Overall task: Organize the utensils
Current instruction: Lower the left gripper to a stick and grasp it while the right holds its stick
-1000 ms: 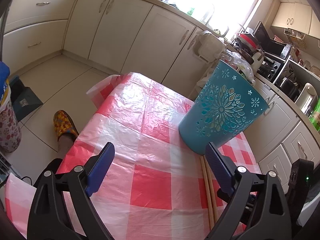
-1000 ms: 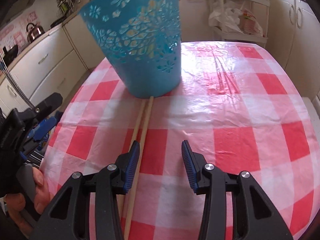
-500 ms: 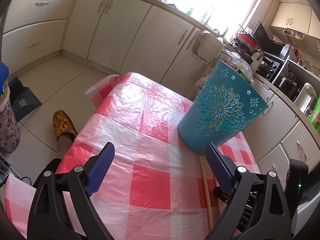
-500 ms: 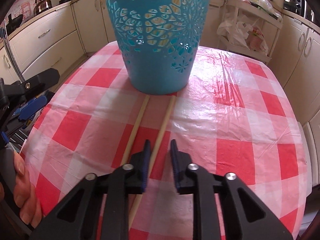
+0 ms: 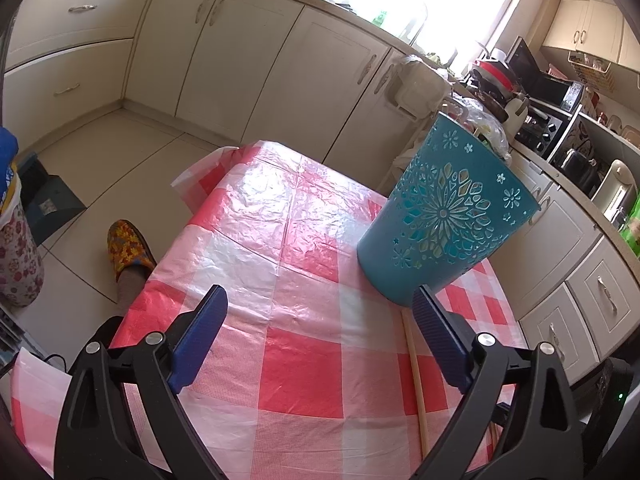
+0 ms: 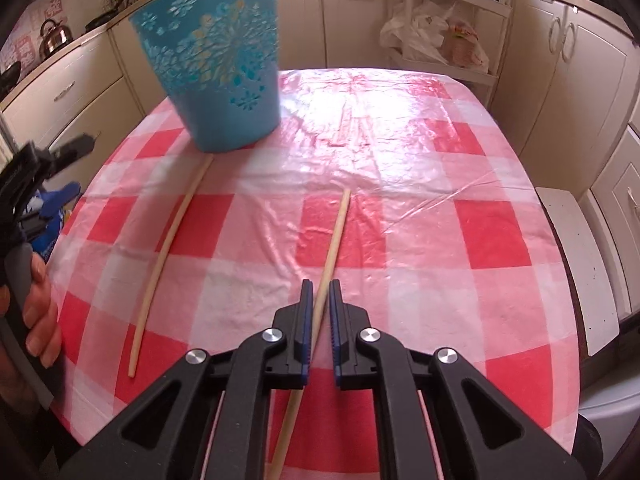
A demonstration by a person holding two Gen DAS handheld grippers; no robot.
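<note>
- Kitchen cabinets ring a red-checked tabletop (image 6: 500,240) carrying a teal basket (image 6: 216,64)
- Right claw (image 6: 319,300) is clamped on one chopstick (image 6: 335,232); the second chopstick (image 6: 168,248) lies apart, one end at the basket's foot
- Left claw (image 5: 320,332) hovers with jaws apart, empty
- Step in hand: the pickup; next, probably lifting and tipping the stick into the basket

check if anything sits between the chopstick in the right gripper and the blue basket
Nothing visible does. The right gripper grips one chopstick, and only bare checked tablecloth lies between it and the blue basket. The other chopstick lies off to the side.
</note>
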